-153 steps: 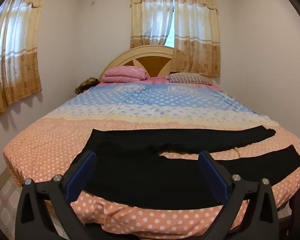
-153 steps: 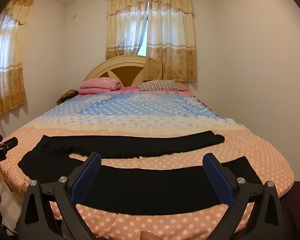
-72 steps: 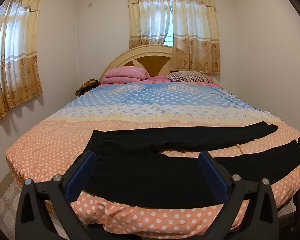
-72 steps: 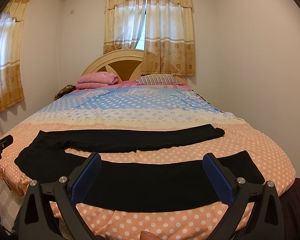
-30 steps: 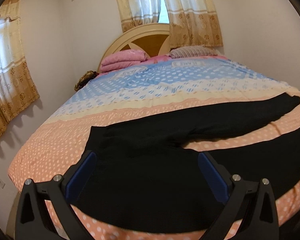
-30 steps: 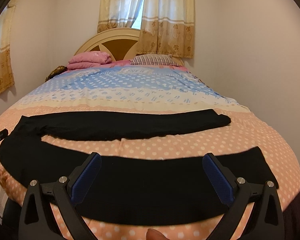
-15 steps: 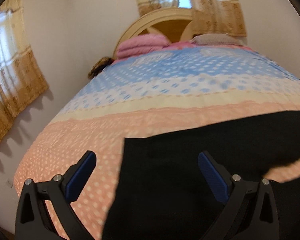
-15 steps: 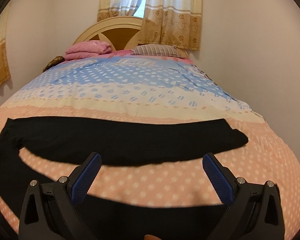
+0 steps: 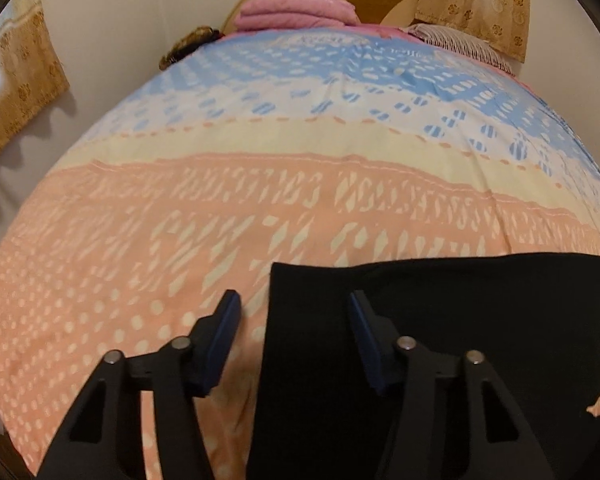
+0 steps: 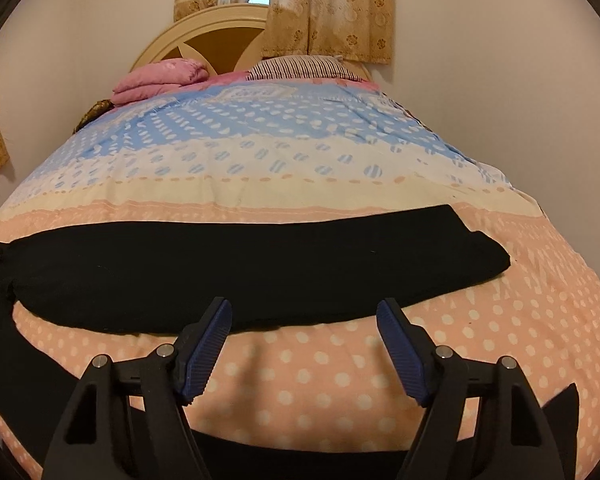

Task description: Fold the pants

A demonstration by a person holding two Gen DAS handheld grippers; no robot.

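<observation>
1. Your left gripper (image 9: 294, 310) is closing; its jaws straddle the near-left waist corner of the black fabric pants (image 9: 480, 332) without pinching it.
2. Your right gripper (image 10: 304, 322) is closing too, over bare peach dotted bedspread (image 10: 320, 364), gripping nothing.
3. The pants lie flat across the near bed; the far leg (image 10: 260, 264) runs left to right.

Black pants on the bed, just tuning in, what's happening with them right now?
A person holds a gripper in each hand over the black pants, spread flat on the dotted bedspread, not yet folded. The left gripper is closing astride the waist-end edge. The right gripper is closing by the far leg's near edge, with the near leg beneath it. Neither pinches cloth yet.
</observation>
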